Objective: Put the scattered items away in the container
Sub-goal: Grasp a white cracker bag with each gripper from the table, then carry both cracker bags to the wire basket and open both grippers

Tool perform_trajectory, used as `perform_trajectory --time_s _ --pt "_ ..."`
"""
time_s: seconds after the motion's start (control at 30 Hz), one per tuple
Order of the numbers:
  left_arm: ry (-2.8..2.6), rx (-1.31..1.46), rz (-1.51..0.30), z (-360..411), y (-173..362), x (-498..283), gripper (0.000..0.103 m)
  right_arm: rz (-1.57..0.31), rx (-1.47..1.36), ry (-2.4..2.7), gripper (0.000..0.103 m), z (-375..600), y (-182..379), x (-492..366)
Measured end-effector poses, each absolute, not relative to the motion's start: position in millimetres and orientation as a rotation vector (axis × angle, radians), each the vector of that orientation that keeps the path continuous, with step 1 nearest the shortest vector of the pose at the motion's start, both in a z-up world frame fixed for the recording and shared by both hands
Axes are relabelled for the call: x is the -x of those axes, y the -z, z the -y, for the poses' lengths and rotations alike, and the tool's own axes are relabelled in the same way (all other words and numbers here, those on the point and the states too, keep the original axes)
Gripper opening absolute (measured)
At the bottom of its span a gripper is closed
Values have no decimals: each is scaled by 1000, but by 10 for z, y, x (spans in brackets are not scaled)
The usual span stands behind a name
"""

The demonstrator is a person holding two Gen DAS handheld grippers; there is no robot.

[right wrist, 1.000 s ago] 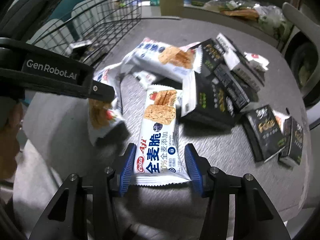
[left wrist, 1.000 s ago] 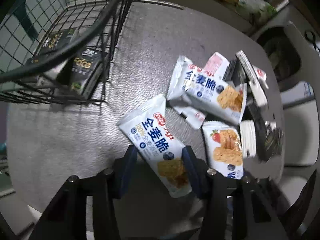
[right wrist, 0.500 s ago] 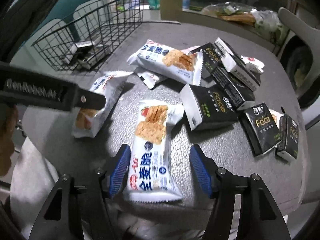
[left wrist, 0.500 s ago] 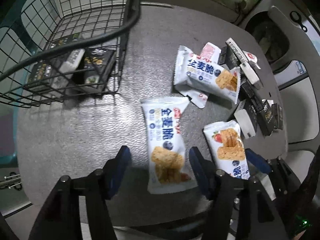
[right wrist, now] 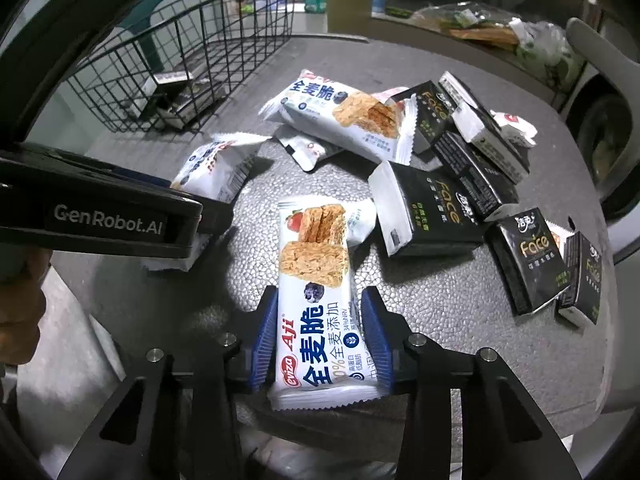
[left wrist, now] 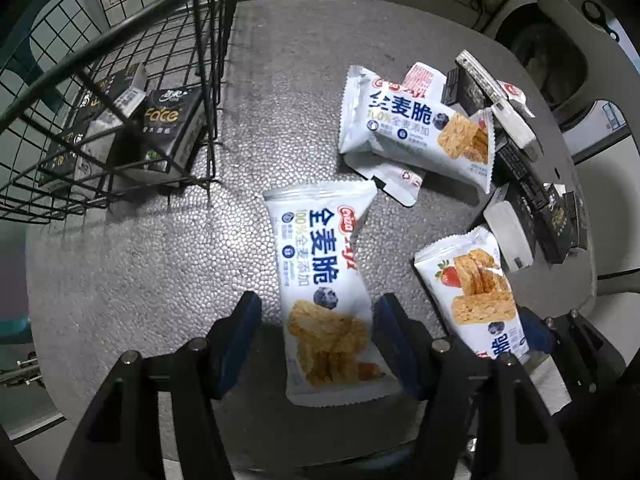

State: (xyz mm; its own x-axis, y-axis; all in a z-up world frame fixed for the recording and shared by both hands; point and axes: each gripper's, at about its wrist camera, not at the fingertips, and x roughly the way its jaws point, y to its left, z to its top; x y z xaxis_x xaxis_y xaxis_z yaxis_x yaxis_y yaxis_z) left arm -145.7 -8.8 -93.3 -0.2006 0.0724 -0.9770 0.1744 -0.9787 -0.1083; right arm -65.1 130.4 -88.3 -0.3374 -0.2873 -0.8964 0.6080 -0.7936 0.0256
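A black wire basket [left wrist: 120, 92] stands at the left of the grey table and holds several black Face boxes [left wrist: 168, 132]. My left gripper [left wrist: 316, 320] is open, its fingers on either side of a white blueberry cracker packet [left wrist: 320, 280] lying on the table. My right gripper [right wrist: 320, 332] has its blue pads against both sides of a strawberry cracker packet [right wrist: 316, 280]; it also shows in the left wrist view [left wrist: 476, 300]. A third cracker packet [left wrist: 412, 128] lies further back.
Several black Face boxes [right wrist: 432, 208] and small white sachets [right wrist: 514, 124] lie scattered on the right of the table [left wrist: 140, 280]. The basket also shows in the right wrist view [right wrist: 192, 76]. The table edge curves close on the right and near side.
The left gripper let the blueberry packet go and opened; the packet now lies flat between its fingers. The right gripper opened half a second ago and has closed in on the strawberry packet.
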Motion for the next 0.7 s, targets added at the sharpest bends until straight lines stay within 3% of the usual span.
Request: perform_trajectory --time_s 0.13,0.33,0.7 --pt "2366 -1937 -249 61 911 1468 47 -420 -1338 2170 36 -1317 816 639" --pt "2382 -1936 -250 76 851 1448 41 -408 -1280 2218 35 -1337 591 585" --pt "2488 -1858 -249 200 322 955 40 -375 -1172 2298 35 -1390 171 509"
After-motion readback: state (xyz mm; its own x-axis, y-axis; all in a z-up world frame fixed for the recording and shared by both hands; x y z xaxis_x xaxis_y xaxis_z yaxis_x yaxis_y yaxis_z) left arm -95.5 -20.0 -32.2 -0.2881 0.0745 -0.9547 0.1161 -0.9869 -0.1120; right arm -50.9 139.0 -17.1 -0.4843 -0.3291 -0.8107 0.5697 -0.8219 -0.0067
